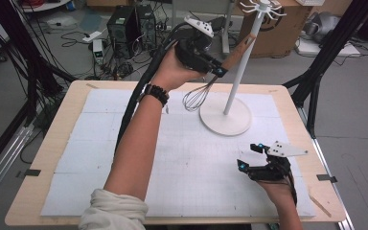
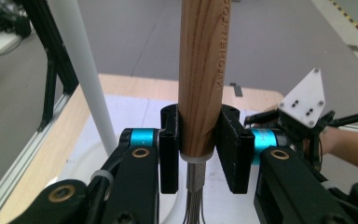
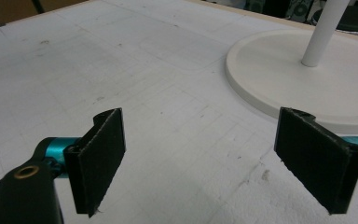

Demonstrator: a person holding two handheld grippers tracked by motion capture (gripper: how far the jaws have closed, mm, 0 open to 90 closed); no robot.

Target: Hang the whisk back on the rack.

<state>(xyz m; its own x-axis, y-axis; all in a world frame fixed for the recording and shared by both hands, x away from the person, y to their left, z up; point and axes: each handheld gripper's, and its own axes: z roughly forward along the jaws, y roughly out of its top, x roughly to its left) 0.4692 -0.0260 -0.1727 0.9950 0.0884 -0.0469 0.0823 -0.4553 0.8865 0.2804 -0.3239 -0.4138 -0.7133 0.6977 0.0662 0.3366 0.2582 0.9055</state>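
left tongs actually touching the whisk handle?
Touching. In the left gripper view the left tongs have both pads pressed flat against the wooden handle of the whisk, with no gap on either side.

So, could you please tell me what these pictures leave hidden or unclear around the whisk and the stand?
- Whisk: in the left gripper view its wires run off the bottom edge.
- Stand: in the right gripper view the pole is cut by the top edge.
- Handle lettering: partly cut off at the top.
- Left gripper: in the high view the hand covers its body.
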